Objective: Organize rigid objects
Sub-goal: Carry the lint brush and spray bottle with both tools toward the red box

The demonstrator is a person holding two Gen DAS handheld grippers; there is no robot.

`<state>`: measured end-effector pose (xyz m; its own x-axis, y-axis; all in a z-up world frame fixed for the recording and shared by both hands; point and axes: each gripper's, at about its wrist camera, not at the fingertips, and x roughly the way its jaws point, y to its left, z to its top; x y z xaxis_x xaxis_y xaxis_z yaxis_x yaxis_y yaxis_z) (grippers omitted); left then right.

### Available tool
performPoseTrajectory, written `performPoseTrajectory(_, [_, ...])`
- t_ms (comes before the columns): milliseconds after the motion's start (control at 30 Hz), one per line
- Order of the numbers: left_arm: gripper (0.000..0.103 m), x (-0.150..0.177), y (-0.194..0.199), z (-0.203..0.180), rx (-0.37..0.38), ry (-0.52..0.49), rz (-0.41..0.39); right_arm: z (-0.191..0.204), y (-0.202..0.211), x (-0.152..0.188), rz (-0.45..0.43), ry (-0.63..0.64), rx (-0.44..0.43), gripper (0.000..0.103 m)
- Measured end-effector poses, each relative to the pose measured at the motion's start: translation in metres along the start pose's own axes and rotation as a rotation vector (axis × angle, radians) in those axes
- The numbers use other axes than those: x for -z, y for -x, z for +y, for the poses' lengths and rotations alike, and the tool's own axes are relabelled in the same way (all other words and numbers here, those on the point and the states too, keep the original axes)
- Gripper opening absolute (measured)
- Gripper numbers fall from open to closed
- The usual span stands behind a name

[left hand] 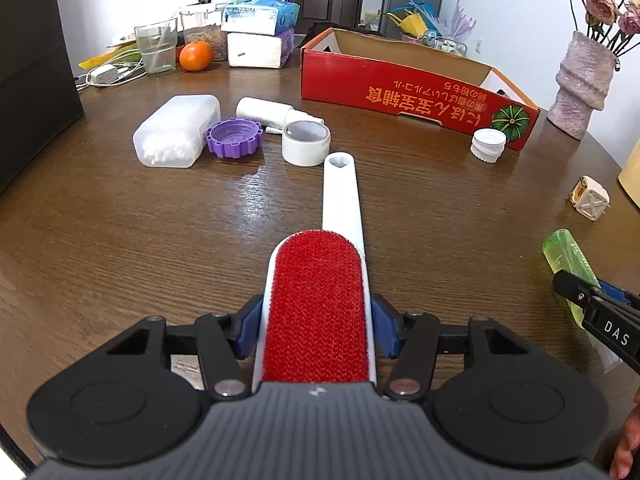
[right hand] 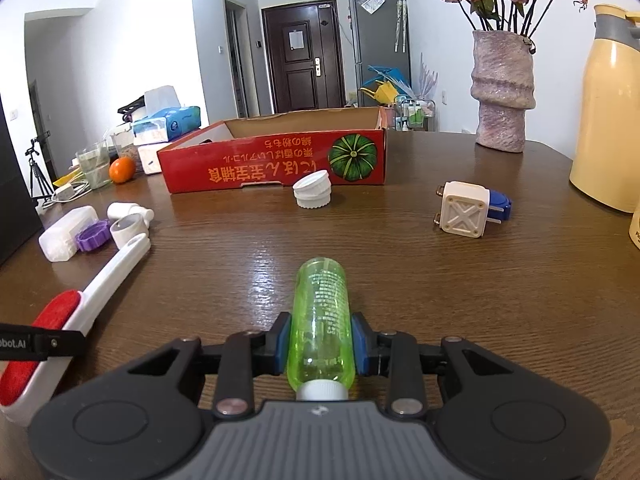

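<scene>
A lint brush (left hand: 320, 280) with a red pad and a long white handle lies on the brown wooden table (left hand: 120, 240), handle pointing away. My left gripper (left hand: 318, 320) is shut on its head, a blue pad against each white side. A clear green bottle (right hand: 320, 312) with a white cap lies on the table, its cap toward the camera. My right gripper (right hand: 320, 340) is shut on its body. The open red cardboard box (right hand: 272, 164) stands beyond both. In the left wrist view the right gripper's fingers (left hand: 588, 296) show on the green bottle (left hand: 564, 256).
Loose on the table: a white jar cap (right hand: 312, 190), a white plug adapter (right hand: 464, 208), a purple lid (left hand: 234, 138), a tape roll (left hand: 306, 142), a white bottle (left hand: 264, 110) and a cotton-swab case (left hand: 176, 130). A vase (right hand: 502, 92) and a yellow jug (right hand: 608, 112) stand right.
</scene>
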<state>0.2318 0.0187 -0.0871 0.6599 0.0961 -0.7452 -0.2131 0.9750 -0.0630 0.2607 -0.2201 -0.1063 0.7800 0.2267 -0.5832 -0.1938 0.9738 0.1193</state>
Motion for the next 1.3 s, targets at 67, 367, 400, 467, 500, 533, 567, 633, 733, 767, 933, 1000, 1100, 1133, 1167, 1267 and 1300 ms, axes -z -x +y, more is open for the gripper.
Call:
performPoseTrajectory(67, [0.057, -0.001, 0.0, 0.002, 0.006, 0.002, 0.0, 0.0, 0.002, 0.001, -0.003, -0.001, -0.002, 0.03])
performPoseTrajectory(367, [0.057, -0.006, 0.01, 0.006, 0.028, -0.03, -0.048, 0.002, 0.012, -0.002, -0.038, -0.02, 0.008, 0.03])
performPoseTrajectory(400, [0.057, -0.007, 0.012, 0.007, 0.034, -0.03, -0.056, 0.003, 0.012, -0.002, -0.039, -0.021, 0.009, 0.03])
performPoseTrajectory(467, [0.057, -0.009, 0.014, 0.007, 0.041, -0.032, -0.066, 0.005, 0.013, -0.003, -0.04, -0.022, 0.01, 0.03])
performPoseTrajectory(500, [0.057, -0.01, 0.015, 0.007, 0.043, -0.034, -0.07, 0.006, 0.014, -0.003, -0.042, -0.022, 0.01, 0.03])
performPoseTrajectory(533, [0.057, -0.011, 0.016, 0.007, 0.047, -0.036, -0.074, 0.007, 0.015, -0.004, -0.044, -0.022, 0.009, 0.03])
performPoseTrajectory(567, [0.057, -0.012, 0.017, 0.007, 0.049, -0.037, -0.079, 0.008, 0.016, -0.005, -0.047, -0.02, 0.008, 0.03])
performPoseTrajectory(633, [0.057, -0.016, 0.02, 0.007, 0.056, -0.039, -0.088, 0.01, 0.018, -0.007, -0.054, -0.02, 0.007, 0.03])
performPoseTrajectory(733, [0.057, -0.022, 0.023, 0.006, 0.068, -0.043, -0.104, 0.012, 0.021, -0.013, -0.069, -0.023, 0.006, 0.03])
performPoseTrajectory(767, [0.057, -0.025, 0.025, 0.005, 0.071, -0.045, -0.11, 0.013, 0.023, -0.015, -0.074, -0.023, 0.006, 0.03])
performPoseTrajectory(933, [0.057, -0.042, 0.03, 0.002, 0.095, -0.046, -0.146, 0.017, 0.026, -0.03, -0.108, -0.031, 0.004, 0.03])
performPoseTrajectory(1000, [0.057, -0.05, 0.031, -0.001, 0.104, -0.045, -0.157, 0.018, 0.026, -0.037, -0.122, -0.036, 0.002, 0.03])
performPoseTrajectory(1100, [0.057, -0.063, 0.032, -0.005, 0.121, -0.043, -0.175, 0.021, 0.025, -0.048, -0.141, -0.039, -0.001, 0.03])
performPoseTrajectory(1133, [0.057, -0.068, 0.032, -0.007, 0.127, -0.042, -0.18, 0.022, 0.024, -0.051, -0.148, -0.041, -0.001, 0.03])
performPoseTrajectory(1167, [0.057, -0.072, 0.032, -0.008, 0.132, -0.041, -0.184, 0.022, 0.024, -0.056, -0.156, -0.045, -0.002, 0.03])
performPoseTrajectory(1267, [0.057, -0.084, 0.031, -0.013, 0.146, -0.042, -0.197, 0.023, 0.021, -0.067, -0.176, -0.055, -0.005, 0.03])
performPoseTrajectory(1300, [0.057, -0.087, 0.03, -0.014, 0.148, -0.043, -0.201, 0.024, 0.02, -0.071, -0.182, -0.058, -0.005, 0.03])
